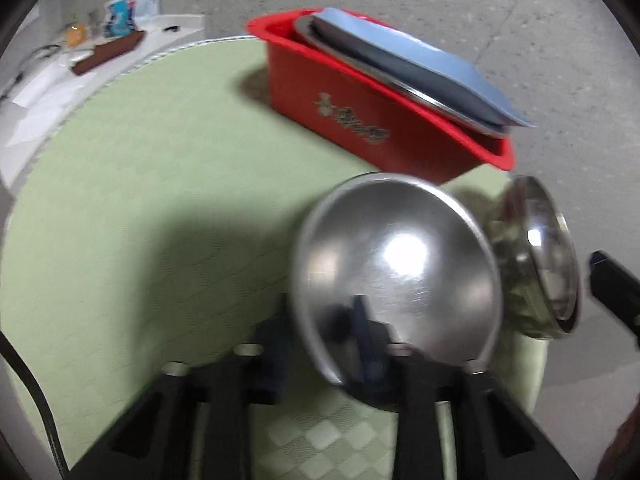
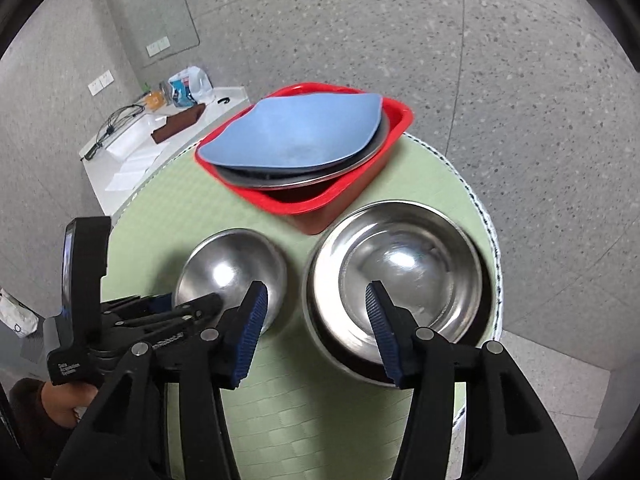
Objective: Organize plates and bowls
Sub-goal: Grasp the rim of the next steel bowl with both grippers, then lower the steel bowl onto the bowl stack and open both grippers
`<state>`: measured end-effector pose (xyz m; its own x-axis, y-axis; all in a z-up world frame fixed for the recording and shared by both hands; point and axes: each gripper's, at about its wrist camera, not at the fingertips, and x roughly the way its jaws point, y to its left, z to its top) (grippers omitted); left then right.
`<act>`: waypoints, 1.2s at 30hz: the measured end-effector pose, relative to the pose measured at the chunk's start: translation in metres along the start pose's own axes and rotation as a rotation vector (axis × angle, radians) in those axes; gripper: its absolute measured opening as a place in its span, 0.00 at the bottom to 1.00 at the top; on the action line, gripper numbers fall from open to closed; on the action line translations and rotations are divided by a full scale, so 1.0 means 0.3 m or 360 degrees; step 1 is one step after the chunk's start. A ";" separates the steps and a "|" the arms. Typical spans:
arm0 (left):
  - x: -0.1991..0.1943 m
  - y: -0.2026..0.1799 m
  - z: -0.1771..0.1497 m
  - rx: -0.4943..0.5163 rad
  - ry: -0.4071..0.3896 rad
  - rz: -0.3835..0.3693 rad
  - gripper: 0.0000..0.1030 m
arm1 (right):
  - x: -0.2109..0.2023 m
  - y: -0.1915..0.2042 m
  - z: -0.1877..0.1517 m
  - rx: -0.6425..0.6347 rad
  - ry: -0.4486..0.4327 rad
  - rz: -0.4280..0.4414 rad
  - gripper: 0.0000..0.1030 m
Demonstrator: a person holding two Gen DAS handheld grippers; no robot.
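Note:
A small steel bowl (image 1: 396, 264) is tilted up off the green table, its rim pinched between the fingers of my left gripper (image 1: 320, 344). It also shows in the right wrist view (image 2: 232, 268), with the left gripper (image 2: 180, 312) on its near edge. A larger steel bowl (image 2: 400, 276) stands to its right; in the left wrist view it (image 1: 536, 256) is seen edge-on. My right gripper (image 2: 316, 312) is open and empty, hovering over the large bowl's near-left rim. A red basin (image 2: 352, 192) at the back holds a steel plate (image 2: 360, 156) with a blue plate (image 2: 296, 132) on top.
The round table has a green cloth (image 1: 152, 168). The basin also shows in the left wrist view (image 1: 360, 120). A white side table (image 2: 132, 148) with a brown box, bags and cables stands behind at the left. Grey speckled floor surrounds the table.

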<state>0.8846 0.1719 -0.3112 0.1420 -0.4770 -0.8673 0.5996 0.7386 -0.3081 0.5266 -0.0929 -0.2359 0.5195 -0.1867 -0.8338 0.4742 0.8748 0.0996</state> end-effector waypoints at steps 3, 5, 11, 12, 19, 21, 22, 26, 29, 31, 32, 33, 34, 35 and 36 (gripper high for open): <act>-0.002 0.027 -0.008 -0.0015 0.0002 -0.0030 0.12 | 0.003 0.035 -0.009 -0.0030 0.0005 0.0000 0.51; -0.014 0.066 -0.013 -0.0046 0.0003 -0.0045 0.12 | 0.018 0.069 -0.017 -0.0055 0.0027 0.0011 0.51; -0.079 0.188 -0.064 -0.0106 -0.0028 -0.0034 0.12 | 0.085 0.181 -0.044 -0.0157 0.0117 0.0064 0.51; -0.091 0.201 -0.078 -0.0122 -0.0032 -0.0032 0.12 | 0.093 0.195 -0.050 -0.0172 0.0128 0.0078 0.51; -0.181 0.266 -0.132 -0.0185 -0.0063 -0.0016 0.12 | 0.217 0.303 -0.086 -0.0257 0.0279 0.0181 0.51; -0.206 0.246 -0.140 -0.0181 -0.0069 -0.0008 0.12 | 0.253 0.301 -0.091 -0.0224 0.0338 0.0249 0.50; -0.209 0.242 -0.142 -0.0184 -0.0071 -0.0001 0.11 | 0.266 0.299 -0.092 -0.0218 0.0357 0.0268 0.48; -0.234 0.235 -0.159 -0.0155 -0.0086 0.0019 0.10 | 0.294 0.284 -0.088 -0.0209 0.0405 0.0356 0.12; -0.253 0.215 -0.157 -0.0150 -0.0111 0.0038 0.09 | 0.280 0.275 -0.077 -0.0217 0.0380 0.0380 0.09; -0.271 0.188 -0.149 -0.0147 -0.0141 0.0028 0.09 | 0.250 0.248 -0.057 -0.0222 0.0345 0.0406 0.09; -0.285 0.163 -0.144 -0.0139 -0.0158 0.0034 0.09 | 0.231 0.237 -0.047 -0.0229 0.0319 0.0411 0.09; -0.292 0.141 -0.136 -0.0133 -0.0174 0.0035 0.09 | 0.204 0.222 -0.037 -0.0236 0.0287 0.0411 0.09; -0.318 0.103 -0.129 -0.0114 -0.0214 0.0034 0.09 | 0.180 0.207 -0.024 -0.0240 0.0260 0.0417 0.09; -0.333 0.083 -0.124 -0.0104 -0.0237 0.0028 0.09 | 0.153 0.189 -0.009 -0.0240 0.0228 0.0429 0.09; -0.361 0.044 -0.113 -0.0087 -0.0275 0.0009 0.09 | 0.116 0.160 0.011 -0.0234 0.0190 0.0445 0.09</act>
<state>0.8504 0.2493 -0.2346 0.2812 -0.5439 -0.7907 0.5555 0.7641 -0.3281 0.5698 -0.0588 -0.2583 0.5241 0.1154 -0.8438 0.2131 0.9415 0.2611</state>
